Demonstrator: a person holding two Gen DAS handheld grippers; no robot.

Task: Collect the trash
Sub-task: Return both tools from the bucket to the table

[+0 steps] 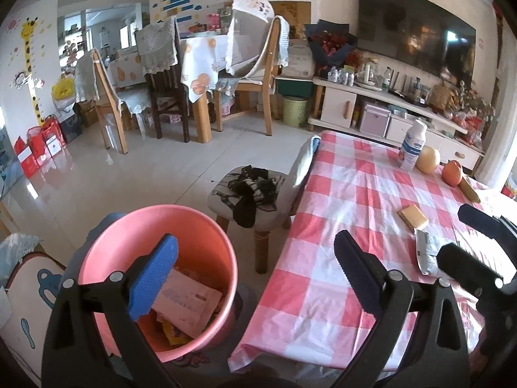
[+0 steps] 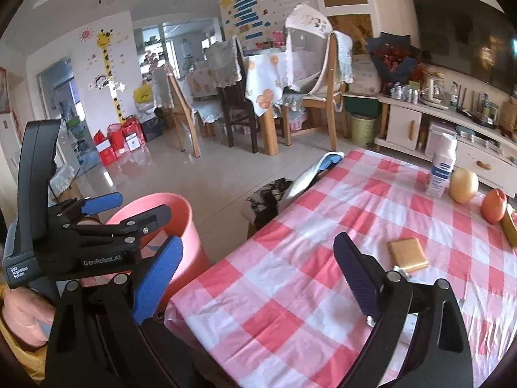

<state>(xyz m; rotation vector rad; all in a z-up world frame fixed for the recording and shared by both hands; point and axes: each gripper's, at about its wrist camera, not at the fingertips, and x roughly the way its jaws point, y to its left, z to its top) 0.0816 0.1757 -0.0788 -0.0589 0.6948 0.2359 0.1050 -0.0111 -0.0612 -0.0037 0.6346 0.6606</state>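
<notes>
Pink bin (image 1: 155,258) under left hand-held gripper (image 1: 255,278), wrappers inside

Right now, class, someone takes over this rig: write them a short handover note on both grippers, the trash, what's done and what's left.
Left gripper: open, empty, over the gap between the pink bin and the checked table.
Right gripper: open, empty, above the table's near edge.
Done: wrappers already lie in the bin.
Left: a white wrapper and a yellow packet remain on the table. The bottle and fruit look unopened, probably not trash.
</notes>
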